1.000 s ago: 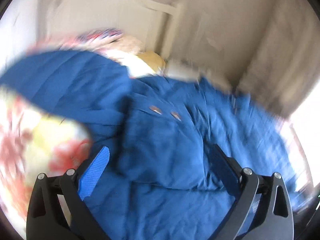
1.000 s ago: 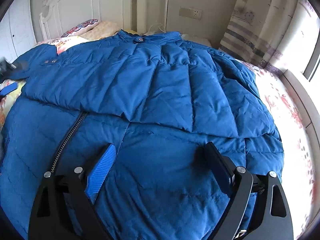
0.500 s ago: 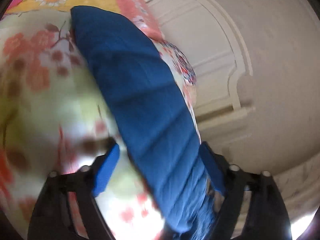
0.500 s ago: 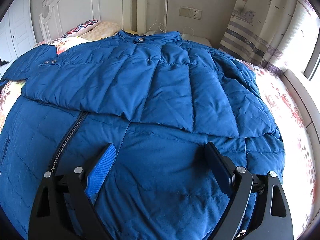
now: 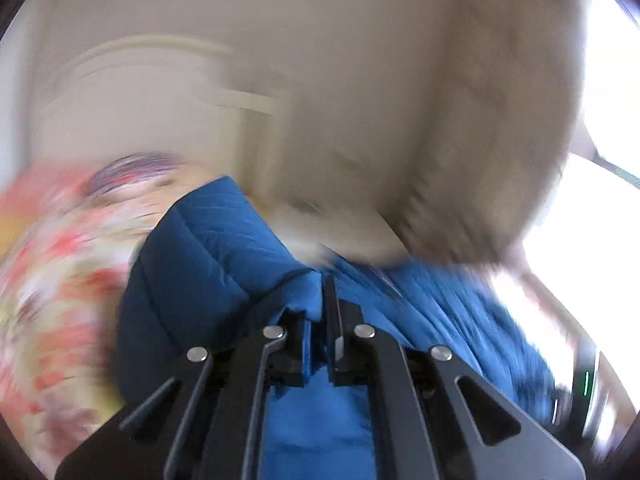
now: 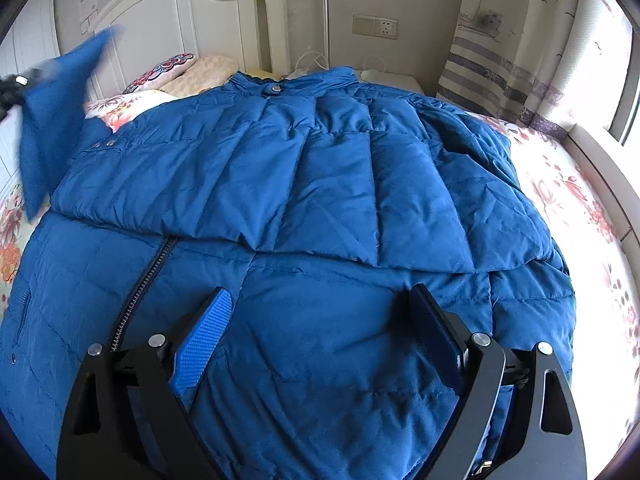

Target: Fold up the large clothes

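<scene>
Blue quilted nylon covered most of the bed (image 6: 580, 184): the down jacket (image 6: 320, 184) lay spread across the floral sheet, collar toward the white headboard (image 6: 180, 12), zipper (image 6: 140, 284) running down the near left. One sleeve appeared already folded in, lying as a broad flap across the chest. The other sleeve (image 6: 56, 120) was off the bed at the far left, lifted into the air. The left gripper (image 5: 318, 308) had its jaws pressed nearly together, pinching a fold of that sleeve's fabric; its view was heavily blurred, so little else could be read there. The right gripper (image 6: 320, 320) hovered low over the jacket's lower body with jaws spread wide, holding nothing; whether it touched the cloth could not be told. By my judgement the fold was at an early-to-middle stage: the raised sleeve was yet to be laid across the body, and the hem yet to be brought up toward the collar.
</scene>
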The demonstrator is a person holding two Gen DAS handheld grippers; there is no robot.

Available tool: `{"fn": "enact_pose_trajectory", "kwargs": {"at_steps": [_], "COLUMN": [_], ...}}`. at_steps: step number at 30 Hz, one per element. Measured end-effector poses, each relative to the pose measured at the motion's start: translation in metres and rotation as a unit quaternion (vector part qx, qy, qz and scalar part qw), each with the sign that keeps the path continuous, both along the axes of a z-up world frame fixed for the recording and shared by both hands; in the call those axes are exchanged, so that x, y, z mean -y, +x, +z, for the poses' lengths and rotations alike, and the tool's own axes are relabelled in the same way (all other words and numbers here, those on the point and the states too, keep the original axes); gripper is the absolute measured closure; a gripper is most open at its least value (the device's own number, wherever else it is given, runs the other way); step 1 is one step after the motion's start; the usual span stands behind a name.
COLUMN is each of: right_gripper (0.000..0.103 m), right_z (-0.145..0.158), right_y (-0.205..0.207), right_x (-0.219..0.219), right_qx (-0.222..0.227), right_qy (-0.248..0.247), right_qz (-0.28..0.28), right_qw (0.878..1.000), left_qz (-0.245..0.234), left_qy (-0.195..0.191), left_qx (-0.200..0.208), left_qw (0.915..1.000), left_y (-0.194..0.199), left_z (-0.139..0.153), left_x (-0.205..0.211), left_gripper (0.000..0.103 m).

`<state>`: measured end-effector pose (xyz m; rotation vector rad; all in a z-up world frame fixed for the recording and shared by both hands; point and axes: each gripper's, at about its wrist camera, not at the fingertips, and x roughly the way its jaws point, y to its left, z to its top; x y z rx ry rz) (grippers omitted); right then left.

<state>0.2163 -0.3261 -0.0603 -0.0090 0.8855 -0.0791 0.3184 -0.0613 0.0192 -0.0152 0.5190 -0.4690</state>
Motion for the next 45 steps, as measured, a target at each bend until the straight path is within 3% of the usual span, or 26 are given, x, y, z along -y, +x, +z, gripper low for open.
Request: {"fn": "enact_pose_trajectory", "kwargs": {"at_steps": [2,4,5,6,7,9,10,14,17,18,20,21,22,25,26,30,32,33,36,38,41,45], "right_gripper": [0.018,0.018,0.018,0.018,0.018,0.017,0.017,0.017,0.017,0.017,0.017,0.017,0.017,0.017,0.017,0.018,0.023,0.029,0.03,0.03,0.03,0.03], "right_z": [0.0,0.001,0.001,0.001,0.0,0.0,0.0,0.0,0.0,0.0,0.001,0.001,0.001,0.0,0.0,0.001,0.003,0.007,0.024,0.033,0.037,0.026], "right_y": [0.0,-0.001,0.0,0.0,-0.001,0.0,0.0,0.0,0.0,0.0,0.0,0.0,0.0,0.0,0.0,0.0,-0.004,-0.008,-0.027,-0.032,-0.026,0.002], "right_x": [0.001,0.003,0.003,0.003,0.003,0.004,0.004,0.006,0.006,0.006,0.006,0.005,0.005,0.004,0.003,0.001,0.001,0.002,-0.005,-0.029,-0.08,-0.152], "right_qx": [0.001,0.002,0.002,0.002,0.002,0.002,0.002,0.004,0.004,0.003,0.003,0.003,0.003,0.003,0.003,0.004,0.015,0.03,0.092,0.115,0.118,0.105], "right_qy": [0.002,0.006,0.008,0.01,0.01,0.014,0.017,0.021,0.02,0.018,0.016,0.015,0.014,0.012,0.01,0.003,-0.001,-0.006,-0.02,-0.041,-0.1,-0.178], "right_qz": [0.0,-0.001,-0.001,-0.001,-0.001,0.0,0.0,0.0,0.0,0.0,0.0,-0.001,-0.001,-0.001,-0.001,-0.003,-0.011,-0.021,-0.022,0.02,0.098,0.197], "right_qw": [1.0,1.0,1.0,1.0,1.0,1.0,1.0,1.0,1.0,1.0,1.0,1.0,1.0,1.0,1.0,1.0,1.0,0.999,0.995,0.992,0.983,0.958], "left_qz": [-0.058,-0.085,-0.09,-0.089,-0.088,-0.119,-0.139,-0.147,-0.135,-0.108,-0.017,0.024,0.097,0.206,0.212,0.178,0.176,0.176,0.172,0.167,0.157,0.166], "left_qy": [0.056,0.078,0.084,0.088,0.094,0.076,0.065,0.06,-0.029,-0.066,-0.116,-0.125,-0.132,-0.115,-0.11,-0.015,0.04,0.048,0.023,0.008,-0.002,-0.035], "left_qx": [-0.037,-0.09,-0.127,-0.142,-0.138,-0.143,-0.146,-0.09,-0.027,-0.008,-0.008,-0.021,-0.057,-0.16,-0.172,-0.185,-0.191,-0.196,-0.2,-0.202,-0.2,-0.197], "left_qw": [0.9961,0.9893,0.9842,0.9819,0.982,0.9796,0.9773,0.9832,0.9901,0.9919,0.9931,0.9916,0.9848,0.9583,0.9556,0.9664,0.9648,0.9635,0.9643,0.9651,0.9671,0.9657], "left_y": [-0.005,0.001,0.006,0.008,0.007,-0.002,-0.006,-0.041,-0.072,-0.08,-0.079,-0.074,-0.064,-0.042,-0.039,-0.033,-0.031,-0.028,-0.031,-0.03,-0.03,-0.035], "left_z": [-0.031,-0.065,-0.085,-0.098,-0.106,-0.103,-0.098,-0.062,-0.028,-0.023,-0.026,-0.031,-0.045,-0.081,-0.087,-0.101,-0.113,-0.116,-0.119,-0.127,-0.126,-0.123], "left_x": [0.066,0.103,0.114,0.118,0.119,0.114,0.112,0.088,0.039,0.016,-0.029,-0.04,-0.062,-0.095,-0.096,-0.063,-0.045,-0.043,-0.053,-0.062,-0.063,-0.073], "left_gripper": [0.095,0.089,0.084,0.072,0.071,0.05,0.032,0.027,0.012,0.009,0.008,0.008,0.011,0.053,0.055,0.055,0.055,0.055,0.052,0.048,0.04,0.039]}}
